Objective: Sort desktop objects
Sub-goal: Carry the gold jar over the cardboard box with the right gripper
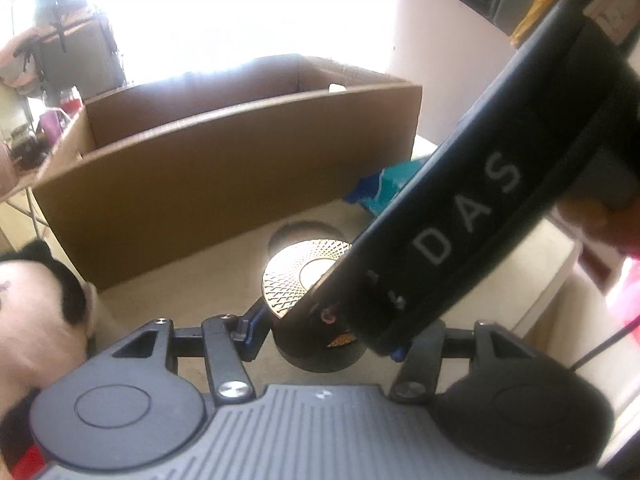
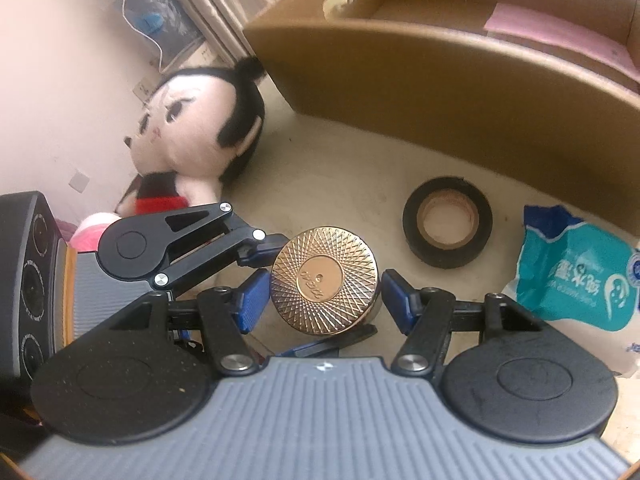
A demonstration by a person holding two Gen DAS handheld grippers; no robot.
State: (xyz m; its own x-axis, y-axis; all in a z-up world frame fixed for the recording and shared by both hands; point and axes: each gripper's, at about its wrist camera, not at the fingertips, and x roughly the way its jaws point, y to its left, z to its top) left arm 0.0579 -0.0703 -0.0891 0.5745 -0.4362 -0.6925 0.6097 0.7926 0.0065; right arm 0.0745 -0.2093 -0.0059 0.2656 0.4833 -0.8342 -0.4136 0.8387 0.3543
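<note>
A round black jar with a gold patterned lid [image 2: 324, 282] stands on the beige table. My left gripper [image 1: 324, 332] is shut on the jar [image 1: 320, 344], its blue pads pressed on both sides. In the right wrist view the left gripper [image 2: 280, 308] reaches in from the left. My right gripper [image 2: 320, 296] is open, its blue pads [image 2: 252, 300] either side of the lid, apart from it. The right gripper's black body [image 1: 480, 216] crosses the left wrist view above the jar. An open cardboard box [image 2: 440, 92] stands behind.
A black tape roll [image 2: 447, 222] lies right of the jar. A teal tissue pack [image 2: 580, 272] lies at the right. A plush doll [image 2: 200, 128] lies at the left, near a black speaker [image 2: 24, 280]. A pink sheet [image 2: 560, 40] lies in the box.
</note>
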